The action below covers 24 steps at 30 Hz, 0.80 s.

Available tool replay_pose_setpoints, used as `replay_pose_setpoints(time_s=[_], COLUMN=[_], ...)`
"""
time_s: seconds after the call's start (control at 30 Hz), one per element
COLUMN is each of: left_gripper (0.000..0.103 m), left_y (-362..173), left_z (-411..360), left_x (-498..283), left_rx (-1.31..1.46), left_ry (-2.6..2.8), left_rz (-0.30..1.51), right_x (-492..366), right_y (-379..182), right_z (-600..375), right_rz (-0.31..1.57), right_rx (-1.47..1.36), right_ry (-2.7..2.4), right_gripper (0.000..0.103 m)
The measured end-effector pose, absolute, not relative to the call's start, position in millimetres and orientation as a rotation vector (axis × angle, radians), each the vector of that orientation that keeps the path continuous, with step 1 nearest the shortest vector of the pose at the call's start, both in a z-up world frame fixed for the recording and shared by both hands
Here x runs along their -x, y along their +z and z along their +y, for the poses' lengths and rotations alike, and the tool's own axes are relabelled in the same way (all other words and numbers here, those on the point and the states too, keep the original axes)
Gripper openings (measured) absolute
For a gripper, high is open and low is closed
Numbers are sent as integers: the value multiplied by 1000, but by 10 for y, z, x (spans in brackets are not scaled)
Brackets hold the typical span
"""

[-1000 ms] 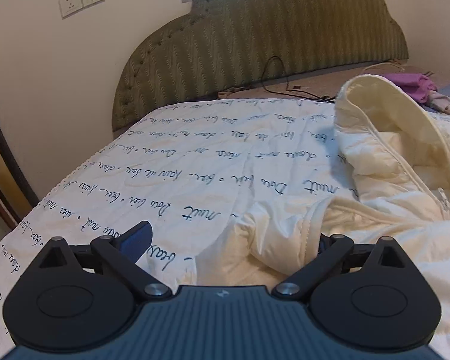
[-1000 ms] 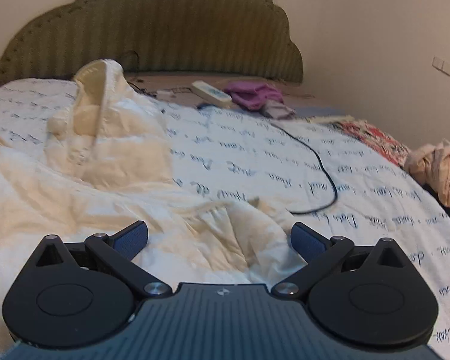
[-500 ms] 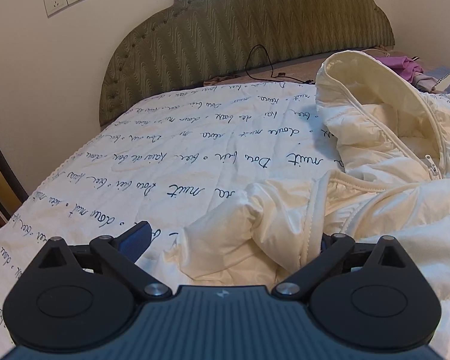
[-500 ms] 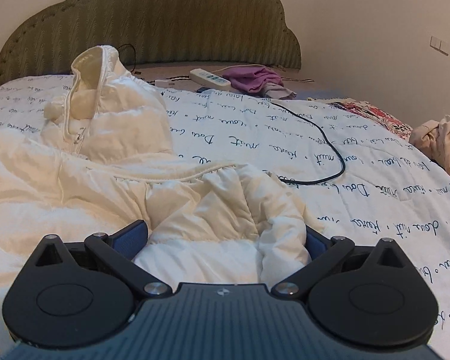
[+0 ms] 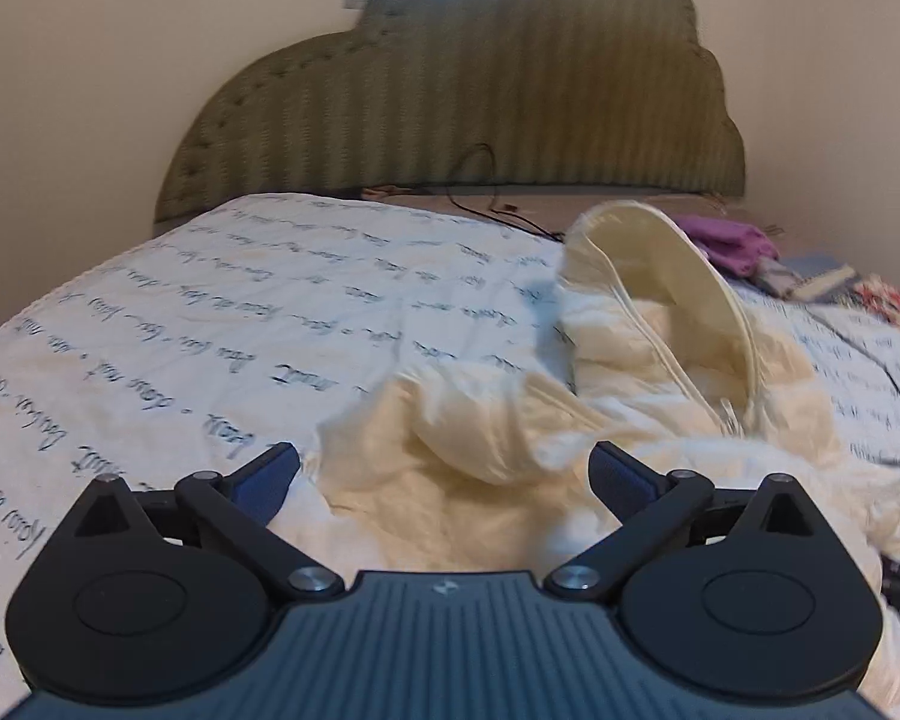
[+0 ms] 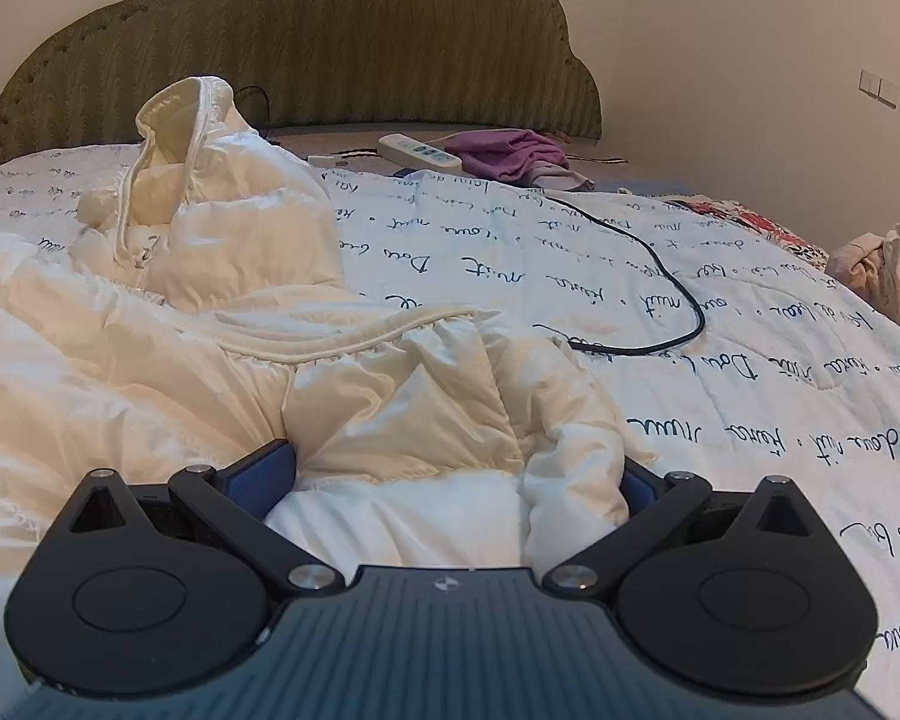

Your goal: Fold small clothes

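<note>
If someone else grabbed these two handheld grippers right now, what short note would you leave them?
Left gripper: open, holding nothing, poised over a bunched sleeve of the cream puffer jacket.
Right gripper: open, with the other sleeve bulging between its fingers, not clamped.
The jacket lies crumpled on the script-printed quilt, hood toward the headboard.
Done: no neat fold visible.
Left: flatten it, fold the sleeves in, then the body. Mind the black cable nearby.

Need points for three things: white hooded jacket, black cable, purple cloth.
white hooded jacket (image 6: 240, 228), right wrist view, on the quilted outside of the hood.
black cable (image 6: 678, 285), right wrist view, on the bend of the loop lying on the bedspread.
purple cloth (image 6: 504, 153), right wrist view, on its crumpled top by the headboard.
</note>
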State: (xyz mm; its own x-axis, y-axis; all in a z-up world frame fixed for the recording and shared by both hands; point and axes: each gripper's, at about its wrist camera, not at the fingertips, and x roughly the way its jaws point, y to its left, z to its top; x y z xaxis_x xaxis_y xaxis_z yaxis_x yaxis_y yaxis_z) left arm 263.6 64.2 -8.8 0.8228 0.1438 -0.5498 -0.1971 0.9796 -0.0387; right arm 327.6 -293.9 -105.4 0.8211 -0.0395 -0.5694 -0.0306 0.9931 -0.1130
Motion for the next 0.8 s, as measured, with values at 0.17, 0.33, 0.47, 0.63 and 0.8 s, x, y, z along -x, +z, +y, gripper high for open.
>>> replay_pose_setpoints(time_s=[0.17, 0.33, 0.47, 0.63, 0.8], left_gripper=[103, 103, 103, 103, 103], left_y=[-419, -503, -542, -562, -582], left_z=[582, 605, 560, 596, 596], left_x=[-2696, -2679, -2667, -2690, -2703], left_rx=[-3, 9, -18, 9, 17], left_ry=[249, 241, 249, 236, 235], left_rz=[570, 549, 538, 548, 554], right_x=[-3341, -3357, -3708, -4340, -4900], right_y=[-926, -386, -39, 3, -126], right_z=[-2990, -2901, -2520, -2110, -1833], right_rz=[679, 574, 570, 657, 688], right_rx=[109, -61, -179, -415, -710], right_ry=[32, 101, 207, 352, 391], right_gripper=[103, 103, 103, 103, 100])
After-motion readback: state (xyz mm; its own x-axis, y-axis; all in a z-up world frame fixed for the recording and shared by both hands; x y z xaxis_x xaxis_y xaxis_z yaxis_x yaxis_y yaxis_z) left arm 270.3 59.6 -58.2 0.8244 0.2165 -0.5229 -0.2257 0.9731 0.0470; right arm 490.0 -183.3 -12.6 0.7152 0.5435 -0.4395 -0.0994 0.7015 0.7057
